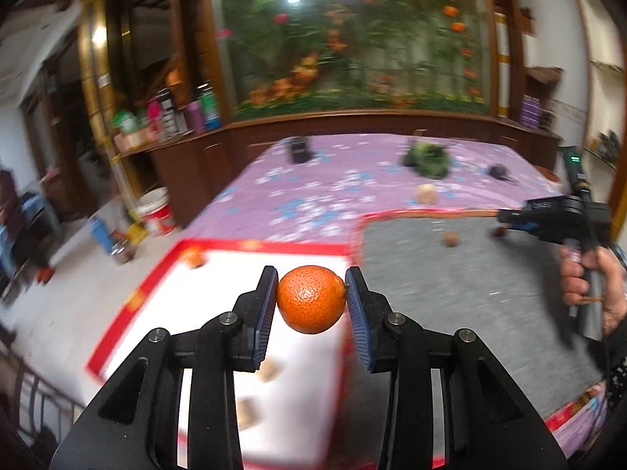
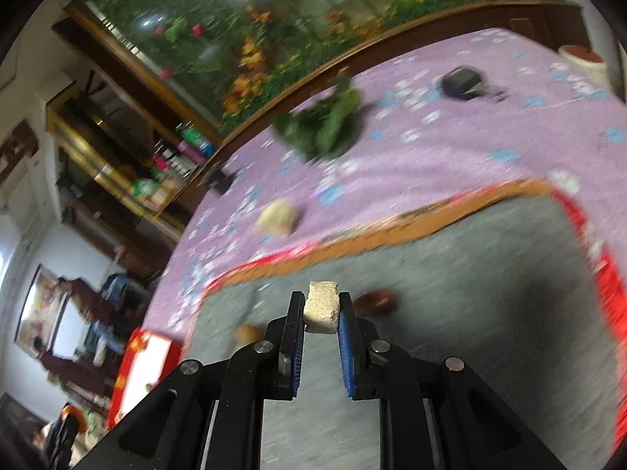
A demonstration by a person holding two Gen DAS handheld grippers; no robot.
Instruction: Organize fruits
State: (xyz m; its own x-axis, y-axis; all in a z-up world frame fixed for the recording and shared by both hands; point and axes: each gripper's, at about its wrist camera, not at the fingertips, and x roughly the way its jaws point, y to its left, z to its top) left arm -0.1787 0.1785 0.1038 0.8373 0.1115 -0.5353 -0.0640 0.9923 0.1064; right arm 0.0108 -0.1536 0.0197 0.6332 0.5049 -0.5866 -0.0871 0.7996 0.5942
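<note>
Orange first: the small round orange citrus fruit with pebbled peel (image 1: 311, 299) sits clamped across its widest part in your left gripper (image 1: 311, 301), carried in the air above the white-lined, red-rimmed tray (image 1: 153, 282). I judge it light and firm but springy, with a waxy skin that could roll between the blue pads (image 1: 265, 313), so keep the squeeze at its middle and gentle enough not to bruise it. Your right gripper (image 2: 321, 309) is nearly closed on a pale, rough-cut beige block (image 2: 321, 307), held by its flat sides above the grey felt-lined tray (image 2: 490, 274); it looks light, stiff and possibly crumbly at the corners. Past it a small brown piece (image 2: 376, 300) lies on the felt. Farther off, a pale lump (image 2: 276, 217) and a dark leafy green bunch (image 2: 325, 125) rest on the purple flowered bedsheet (image 2: 470, 149).
</note>
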